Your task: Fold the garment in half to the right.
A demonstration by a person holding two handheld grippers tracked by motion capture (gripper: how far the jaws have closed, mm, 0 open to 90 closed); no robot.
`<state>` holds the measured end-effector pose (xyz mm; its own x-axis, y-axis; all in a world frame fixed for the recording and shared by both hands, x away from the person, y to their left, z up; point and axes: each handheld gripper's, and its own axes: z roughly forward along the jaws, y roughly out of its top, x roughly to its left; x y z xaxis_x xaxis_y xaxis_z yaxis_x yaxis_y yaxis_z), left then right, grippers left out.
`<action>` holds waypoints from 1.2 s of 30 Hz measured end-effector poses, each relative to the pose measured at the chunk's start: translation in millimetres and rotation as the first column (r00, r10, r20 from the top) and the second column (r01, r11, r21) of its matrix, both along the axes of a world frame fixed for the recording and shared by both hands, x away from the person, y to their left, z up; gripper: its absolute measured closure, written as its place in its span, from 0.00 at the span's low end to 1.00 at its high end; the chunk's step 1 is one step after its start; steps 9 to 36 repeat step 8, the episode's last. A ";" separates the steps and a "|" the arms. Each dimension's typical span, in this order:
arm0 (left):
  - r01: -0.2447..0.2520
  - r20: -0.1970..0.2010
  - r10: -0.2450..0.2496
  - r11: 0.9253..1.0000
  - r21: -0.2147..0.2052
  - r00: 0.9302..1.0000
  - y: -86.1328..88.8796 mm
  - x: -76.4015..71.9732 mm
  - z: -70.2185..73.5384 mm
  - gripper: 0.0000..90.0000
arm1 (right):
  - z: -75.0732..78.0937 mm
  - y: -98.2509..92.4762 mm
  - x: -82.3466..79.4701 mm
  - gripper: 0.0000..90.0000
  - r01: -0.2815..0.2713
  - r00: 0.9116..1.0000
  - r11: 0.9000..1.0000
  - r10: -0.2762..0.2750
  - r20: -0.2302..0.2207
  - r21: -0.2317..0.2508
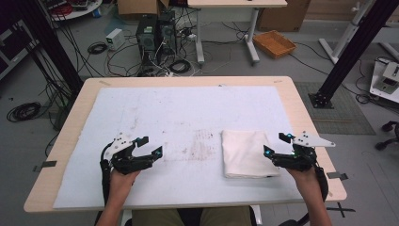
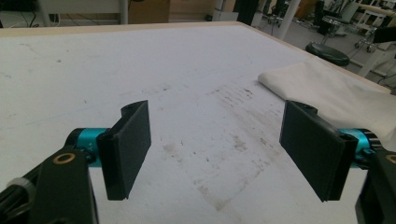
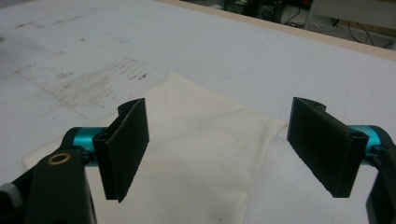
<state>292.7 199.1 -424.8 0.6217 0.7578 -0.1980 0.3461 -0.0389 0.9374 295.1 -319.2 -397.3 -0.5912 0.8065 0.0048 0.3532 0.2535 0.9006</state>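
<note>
The folded cloth looks like soft, matt, cream-white fabric with a fine weave, lying in smooth layers with few creases. The table shows a pale wood-look edge with a dull finish, and the white mat on it is matt and slightly rough, marked with brownish scuffs and stains near its middle. The fingers are matt black plastic or rubber with finely ribbed faces, mounted on glossy teal metal collars.

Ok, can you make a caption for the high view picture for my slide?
Two open tongs, left and right, wait over a white mat; a folded white cloth lies beside the right one.
</note>
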 end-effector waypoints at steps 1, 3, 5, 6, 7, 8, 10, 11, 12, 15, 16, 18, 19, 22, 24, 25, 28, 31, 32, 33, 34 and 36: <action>0.001 0.002 -0.001 1.000 0.000 1.000 0.0 0.1 0.0 0.28 | 0.1 -0.2 -0.2 0.23 -0.001 1.000 1.000 0.001 0.001 0.001; 0.000 0.003 0.000 1.000 -0.001 1.000 -0.3 0.3 0.0 0.28 | 0.3 -1.1 -0.5 0.23 0.001 1.000 1.000 -0.001 0.003 0.004; 0.001 0.003 -0.001 1.000 0.001 1.000 -0.2 0.8 0.0 0.28 | 0.0 -1.9 -0.9 0.23 0.005 1.000 1.000 -0.005 -0.001 0.007; 0.000 0.004 0.000 1.000 0.001 1.000 -0.4 0.9 -0.1 0.28 | -0.2 -2.6 -1.0 0.23 0.005 1.000 1.000 -0.005 -0.001 0.005; 0.001 0.004 -0.001 1.000 0.002 1.000 -0.3 1.0 -0.1 0.28 | -0.6 -3.0 -0.9 0.23 0.005 1.000 1.000 -0.005 0.001 0.006; -0.001 0.004 0.001 1.000 0.000 1.000 -0.5 1.2 -0.2 0.28 | -0.7 -3.1 -0.9 0.23 0.004 1.000 1.000 -0.004 0.000 0.006; -0.001 0.004 0.001 1.000 0.000 1.000 -0.5 1.2 -0.2 0.28 | -0.7 -3.1 -0.9 0.23 0.004 1.000 1.000 -0.004 0.000 0.006; -0.001 0.004 0.001 1.000 0.000 1.000 -0.5 1.2 -0.2 0.28 | -0.7 -3.1 -0.9 0.23 0.004 1.000 1.000 -0.004 0.000 0.006; -0.001 0.004 0.001 1.000 0.000 1.000 -0.5 1.2 -0.2 0.28 | -0.7 -3.1 -0.9 0.23 0.004 1.000 1.000 -0.004 0.000 0.006; -0.001 0.004 0.001 1.000 0.000 1.000 -0.5 1.2 -0.2 0.28 | -0.7 -3.1 -0.9 0.23 0.004 1.000 1.000 -0.004 0.000 0.006; -0.001 0.004 0.001 1.000 0.000 1.000 -0.5 1.2 -0.2 0.28 | -0.7 -3.1 -0.9 0.23 0.004 1.000 1.000 -0.004 0.000 0.006; -0.001 0.004 0.001 1.000 0.000 1.000 -0.5 1.2 -0.2 0.28 | -0.7 -3.1 -0.9 0.23 0.004 1.000 1.000 -0.004 0.000 0.006; -0.001 0.004 0.001 1.000 0.000 1.000 -0.5 1.2 -0.2 0.28 | -0.7 -3.1 -0.9 0.23 0.004 1.000 1.000 -0.004 0.000 0.006; -0.001 0.004 0.001 1.000 0.000 1.000 -0.5 1.2 -0.2 0.28 | -0.7 -3.1 -0.9 0.23 0.004 1.000 1.000 -0.004 0.000 0.006; -0.001 0.004 0.001 1.000 0.000 1.000 -0.5 1.2 -0.2 0.28 | -0.7 -3.1 -0.9 0.23 0.004 1.000 1.000 -0.004 0.000 0.006; -0.001 0.004 0.001 1.000 0.000 1.000 -0.5 1.2 -0.2 0.28 | -0.7 -3.1 -0.9 0.23 0.004 1.000 1.000 -0.004 0.000 0.006; -0.001 0.004 0.001 1.000 0.000 1.000 -0.5 1.2 -0.2 0.28 | -0.7 -3.1 -0.9 0.23 0.004 1.000 1.000 -0.004 0.000 0.006; -0.001 0.004 0.001 1.000 0.000 1.000 -0.5 1.2 -0.2 0.28 | -0.7 -3.1 -0.9 0.23 0.004 1.000 1.000 -0.004 0.000 0.006; -0.001 0.004 0.001 1.000 0.000 1.000 -0.5 1.2 -0.2 0.28 | -0.7 -3.1 -0.9 0.23 0.004 1.000 1.000 -0.004 0.000 0.006; -0.001 0.004 0.001 1.000 0.000 1.000 -0.5 1.2 -0.2 0.28 | -0.7 -3.1 -0.9 0.23 0.004 1.000 1.000 -0.004 0.000 0.006; -0.001 0.004 0.001 1.000 0.000 1.000 -0.5 1.2 -0.2 0.28 | -0.7 -3.1 -0.9 0.23 0.004 1.000 1.000 -0.004 0.000 0.006; -0.001 0.004 0.001 1.000 0.000 1.000 -0.5 1.2 -0.2 0.28 | -0.7 -3.1 -0.9 0.23 0.004 1.000 1.000 -0.004 0.000 0.006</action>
